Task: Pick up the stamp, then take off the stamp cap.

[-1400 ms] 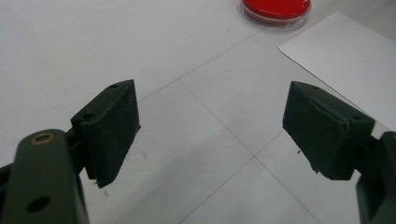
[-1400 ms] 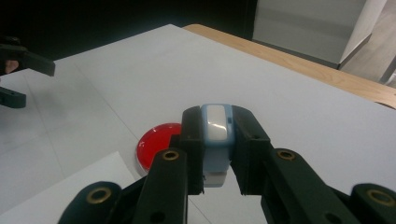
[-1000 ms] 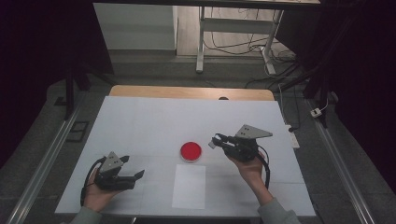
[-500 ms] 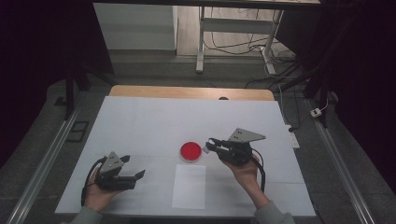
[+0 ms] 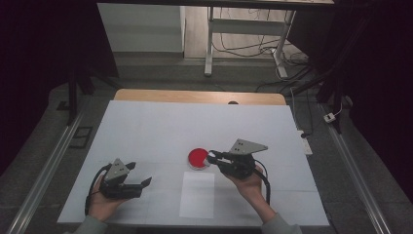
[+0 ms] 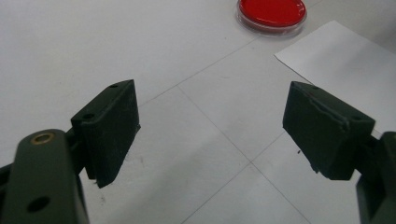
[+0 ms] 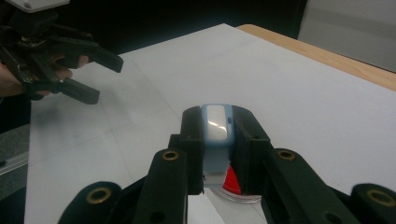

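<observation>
High view: the right gripper (image 5: 210, 157) is seen just right of centre, its tip now at the right edge of the red dish (image 5: 198, 158); against the earlier pictures it has been carried leftward and slightly lower in the frame, from a spot well apart from the dish to one touching or just over its rim. In the right gripper view the jaws are seen clamped on a small pale blue block (image 7: 215, 135) with a white face, and the dish (image 7: 233, 184) shows low in the frame, under and behind the jaws. The block is therefore judged to be close to being set in the dish; release is not yet done. The left gripper (image 5: 145, 182) is held at lower left, unmoved, jaws apart and empty. A white sheet (image 5: 197, 194) lies just below the dish.
</observation>
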Motion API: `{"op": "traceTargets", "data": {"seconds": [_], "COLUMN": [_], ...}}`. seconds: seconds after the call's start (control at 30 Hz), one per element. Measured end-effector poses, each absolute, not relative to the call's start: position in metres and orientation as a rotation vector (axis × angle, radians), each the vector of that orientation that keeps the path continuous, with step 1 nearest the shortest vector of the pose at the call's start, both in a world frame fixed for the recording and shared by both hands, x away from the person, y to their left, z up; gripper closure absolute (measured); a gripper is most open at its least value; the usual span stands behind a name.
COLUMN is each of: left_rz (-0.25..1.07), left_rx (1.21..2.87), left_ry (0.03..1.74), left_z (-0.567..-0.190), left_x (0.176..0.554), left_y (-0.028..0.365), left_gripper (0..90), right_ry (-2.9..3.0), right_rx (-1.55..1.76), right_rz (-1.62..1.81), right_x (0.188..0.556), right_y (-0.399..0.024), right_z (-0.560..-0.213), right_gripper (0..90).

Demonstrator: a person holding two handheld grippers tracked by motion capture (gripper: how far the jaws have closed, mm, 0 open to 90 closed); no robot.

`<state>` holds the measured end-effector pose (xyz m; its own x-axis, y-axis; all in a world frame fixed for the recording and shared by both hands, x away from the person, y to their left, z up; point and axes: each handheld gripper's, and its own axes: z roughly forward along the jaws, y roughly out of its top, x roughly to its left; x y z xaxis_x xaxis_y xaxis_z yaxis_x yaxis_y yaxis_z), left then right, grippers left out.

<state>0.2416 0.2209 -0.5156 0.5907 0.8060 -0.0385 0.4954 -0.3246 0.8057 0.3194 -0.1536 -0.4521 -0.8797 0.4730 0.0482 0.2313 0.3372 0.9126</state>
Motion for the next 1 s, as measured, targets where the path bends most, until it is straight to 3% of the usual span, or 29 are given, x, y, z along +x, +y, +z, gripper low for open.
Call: {"op": "traceTargets", "data": {"seconds": [1.0], "left_rz": [0.493], "left_rx": [1.979], "left_ry": [1.017], "left_z": [-0.5121], "left_x": [0.2414], "left_y": [0.2165], "left_gripper": [18.9], "right_ry": [2.379], "right_rx": [0.615], "right_rz": [1.584], "right_x": [0.3104], "right_y": [-0.1457], "right_z": [-0.451], "right_gripper": [74.9]}}
